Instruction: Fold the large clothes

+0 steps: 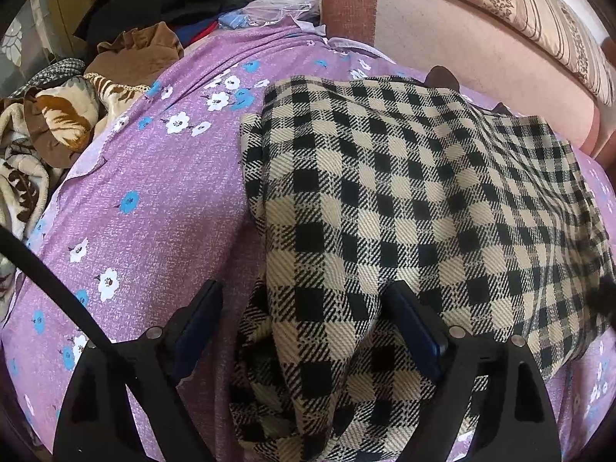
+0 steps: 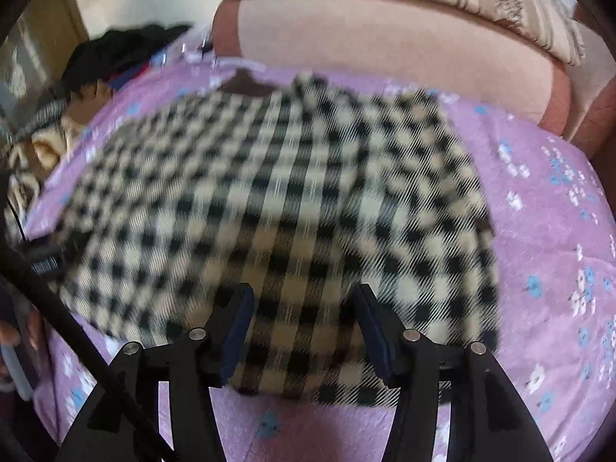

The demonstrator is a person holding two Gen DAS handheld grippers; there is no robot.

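Observation:
A black-and-cream checked garment [image 1: 404, 192] lies spread on a purple flowered bedsheet [image 1: 154, 200]. In the left wrist view my left gripper [image 1: 308, 296] is open, its fingers straddling the garment's near left corner, which bunches between them. In the right wrist view the checked garment [image 2: 277, 200] is blurred by motion. My right gripper [image 2: 304, 300] is open over the garment's near edge, and nothing is pinched between its fingers. The left gripper shows at the garment's left edge in the right wrist view [image 2: 46, 261].
A pile of clothes and blankets [image 1: 69, 107] lies at the far left of the bed. A pink padded headboard [image 1: 462, 46] with a striped pillow [image 1: 539, 11] stands behind the garment. A black cable [image 1: 57, 292] crosses the lower left.

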